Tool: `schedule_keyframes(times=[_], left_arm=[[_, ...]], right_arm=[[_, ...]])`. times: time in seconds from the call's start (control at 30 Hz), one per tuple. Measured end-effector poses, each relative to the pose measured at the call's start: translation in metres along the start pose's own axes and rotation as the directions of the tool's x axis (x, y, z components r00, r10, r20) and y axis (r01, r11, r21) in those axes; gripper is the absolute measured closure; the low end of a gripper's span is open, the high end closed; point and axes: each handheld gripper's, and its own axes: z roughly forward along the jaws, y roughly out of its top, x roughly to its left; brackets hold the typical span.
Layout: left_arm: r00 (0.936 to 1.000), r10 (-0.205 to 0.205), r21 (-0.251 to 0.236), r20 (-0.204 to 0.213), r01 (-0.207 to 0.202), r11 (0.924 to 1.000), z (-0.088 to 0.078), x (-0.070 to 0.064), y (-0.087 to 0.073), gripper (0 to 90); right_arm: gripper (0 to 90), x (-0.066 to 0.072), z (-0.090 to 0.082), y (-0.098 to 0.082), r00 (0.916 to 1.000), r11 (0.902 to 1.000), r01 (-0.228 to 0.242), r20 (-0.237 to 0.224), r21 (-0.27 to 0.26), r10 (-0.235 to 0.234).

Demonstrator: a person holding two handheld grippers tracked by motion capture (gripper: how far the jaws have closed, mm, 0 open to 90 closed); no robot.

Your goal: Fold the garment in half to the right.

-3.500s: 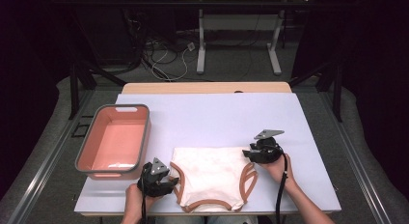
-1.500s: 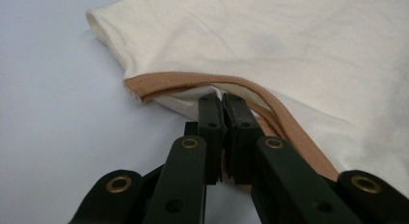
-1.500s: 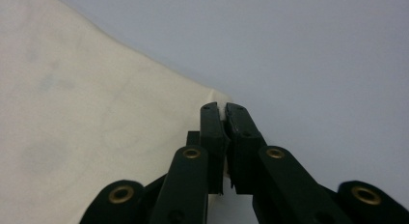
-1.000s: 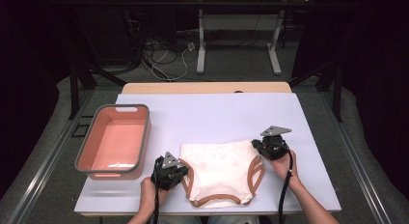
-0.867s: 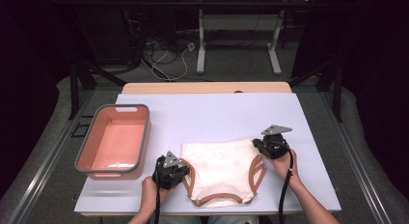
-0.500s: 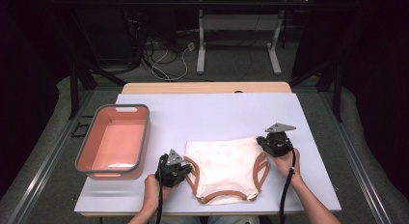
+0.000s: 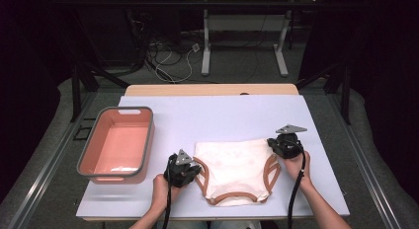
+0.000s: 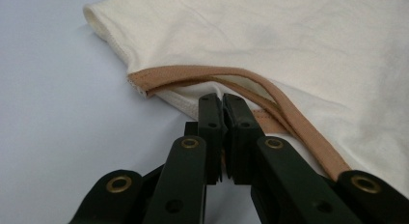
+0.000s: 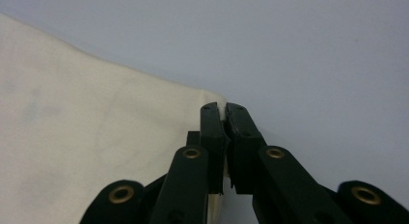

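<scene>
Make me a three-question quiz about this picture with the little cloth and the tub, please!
1. Where is the tub?
A. left of the garment
B. right of the garment
C. on top of the garment

2. What colour is the garment's trim?
A. blue
B. brown
C. green

3. What is the left hand-held gripper doing?
A. standing wide open
B. lying in the tub
C. shut on the garment's edge

Answers: 1 A, the high view shows the tub toward the table's left edge, apart from the garment. 2 B, brown banding runs along the cream cloth's openings. 3 C, in the left gripper view its jaws are pressed together at the trimmed edge.
</scene>
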Motion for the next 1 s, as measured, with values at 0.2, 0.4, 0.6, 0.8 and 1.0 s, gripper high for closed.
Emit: schedule_keyframes(times=[0.2,0.4,0.6,0.8,1.0], left_arm=[[0.9999,-0.010,-0.019,0.011,0.010,0.9998,0.005,-0.001,0.002,86.4],[0.9999,-0.007,-0.017,0.014,0.007,0.9998,0.010,-0.001,0.008,86.4],[0.9997,-0.007,-0.018,0.023,0.008,0.9998,0.013,-0.001,0.011,86.4],[0.9997,0.007,-0.018,0.023,-0.007,0.9998,0.017,-0.002,0.014,86.4],[0.9996,0.003,-0.018,0.030,-0.002,0.9998,0.021,-0.002,0.019,86.4]], right_arm=[[86.6,-0.002,-0.001,0.001,0.9999,1.0000,-0.006,0.014,-0.001,0.006],[86.5,-0.007,0.004,0.001,0.9995,0.9999,-0.013,0.028,0.007,0.013],[86.5,-0.012,0.001,0.002,0.9984,0.9995,-0.031,0.048,0.001,0.031],[86.6,-0.015,0.001,0.001,0.9974,0.9993,-0.035,0.063,0.008,0.035],[86.5,-0.019,0.001,0.002,0.9953,0.9990,-0.045,0.087,0.006,0.044]])
